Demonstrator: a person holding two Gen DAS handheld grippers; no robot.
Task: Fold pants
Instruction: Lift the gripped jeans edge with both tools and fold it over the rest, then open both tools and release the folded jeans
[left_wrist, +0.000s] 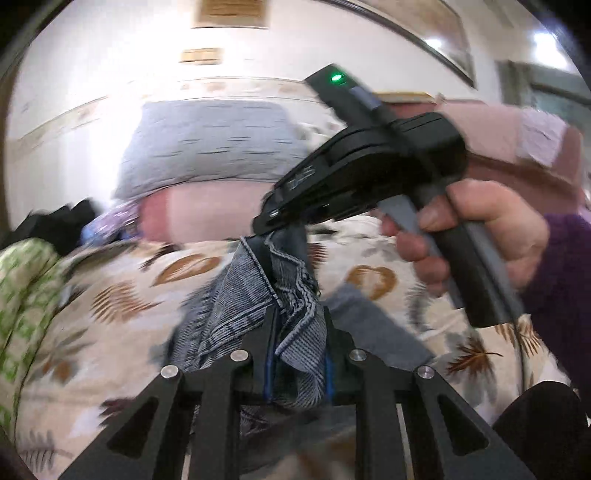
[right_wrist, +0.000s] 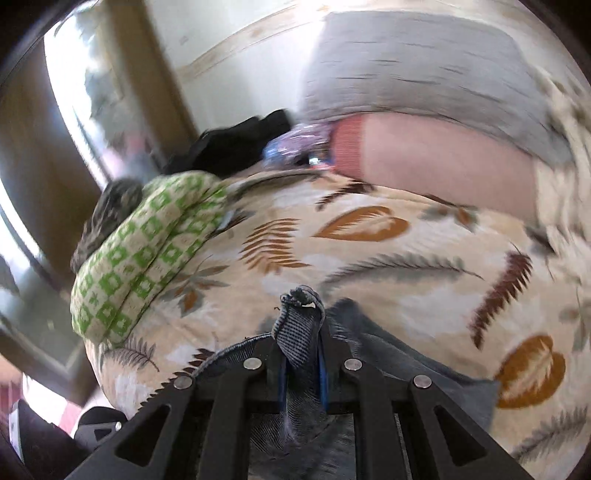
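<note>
Pinching a bunch of blue denim, the left gripper (left_wrist: 300, 325) has its two black fingers squeezed on the pants (left_wrist: 258, 295); the cloth fills the small gap between them and hangs down over the bed cover (left_wrist: 122, 295), which is cream with brown and grey leaves; the pants are lifted up here, with a frayed hem sticking out above the fingers. In the left wrist view, the right gripper (left_wrist: 264, 229) comes in from the right side, held by a hand (left_wrist: 476, 236) with a purple sleeve (left_wrist: 561, 280); its tip touches the top edge of the same denim; a small green light glows on its back. In the right wrist view, the right gripper (right_wrist: 302, 332) has its jaws pressed nearly together on a thin fold of the pants (right_wrist: 301, 325); a little loop of the cloth pokes up past the fingertips, and more denim lies below on the bed cover (right_wrist: 369, 258). A green and white checked cloth (right_wrist: 147, 251) sits bundled at the left of the bed; a grey pillow (right_wrist: 406, 66) and a pink pillow (right_wrist: 443, 158) lie at the far end; both views are blurry.
</note>
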